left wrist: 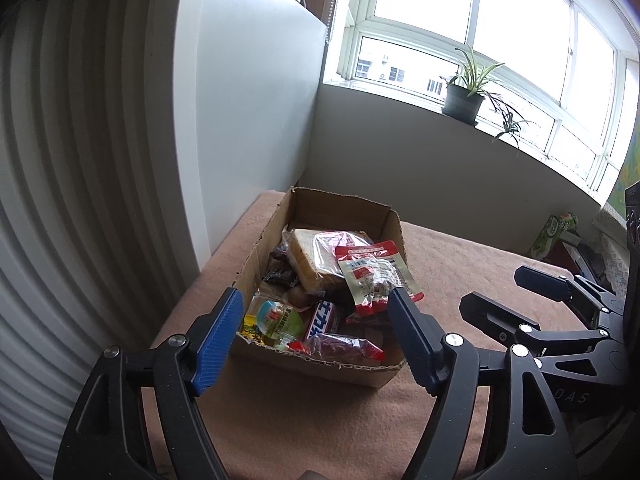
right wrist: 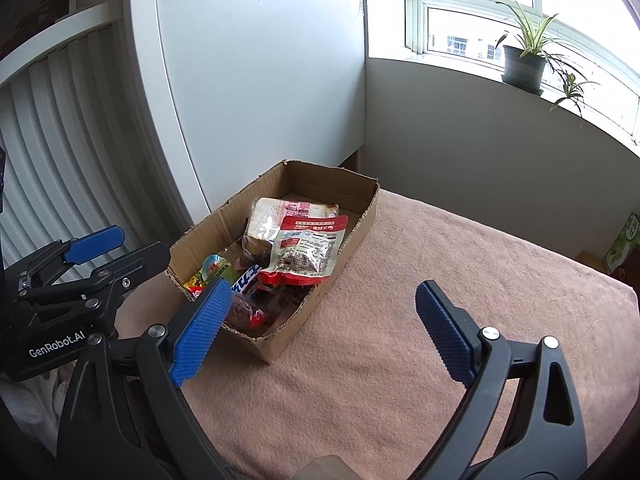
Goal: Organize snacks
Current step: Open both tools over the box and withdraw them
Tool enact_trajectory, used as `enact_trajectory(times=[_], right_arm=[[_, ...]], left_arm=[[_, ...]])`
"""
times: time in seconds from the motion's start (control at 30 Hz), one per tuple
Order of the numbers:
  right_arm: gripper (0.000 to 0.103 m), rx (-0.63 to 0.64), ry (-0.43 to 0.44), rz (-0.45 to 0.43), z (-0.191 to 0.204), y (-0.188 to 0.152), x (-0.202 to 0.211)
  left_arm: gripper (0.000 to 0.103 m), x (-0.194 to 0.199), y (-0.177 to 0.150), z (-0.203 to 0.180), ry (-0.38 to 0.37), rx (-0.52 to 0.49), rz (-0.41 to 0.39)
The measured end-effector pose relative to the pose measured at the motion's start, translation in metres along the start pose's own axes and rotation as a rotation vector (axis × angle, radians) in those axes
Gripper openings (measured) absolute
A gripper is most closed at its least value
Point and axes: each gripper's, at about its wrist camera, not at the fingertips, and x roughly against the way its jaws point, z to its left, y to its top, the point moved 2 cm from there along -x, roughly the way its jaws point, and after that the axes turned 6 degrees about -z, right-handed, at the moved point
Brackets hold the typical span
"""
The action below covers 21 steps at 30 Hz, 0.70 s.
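Hovering short of the cardboard box (left wrist: pixel 276 232), left gripper (left wrist: pixel 316 336) and right gripper (right wrist: pixel 320 332) both gape empty; snacks (right wrist: pixel 304 248) lie heaped inside, apparently already gathered off the cloth-covered table (right wrist: pixel 460 280).

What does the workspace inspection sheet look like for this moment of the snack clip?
Surface: pink-brown cloth over the table, bare apart from the box.
Job's things: open cardboard box holding the snacks; red-and-white pouch lies on top of wrapped bread; candy bar and a dark red packet at the near end.
Clutter: nothing seen on the cloth.
Grippers: left gripper open, nothing between its pads; right gripper open and empty.
Cables: thin cords behind the white cabinet.
Surroundings: window with potted plant; green carton beyond the table.
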Motion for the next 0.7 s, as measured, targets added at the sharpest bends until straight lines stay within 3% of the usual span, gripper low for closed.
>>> enact_trajectory(times=[0.7], right_arm=[[0.097, -0.051, -0.022, -0.016, -0.018, -0.009, 0.023]], left_arm=[[0.075, 0.017, -0.004, -0.008, 0.017, -0.003, -0.009]])
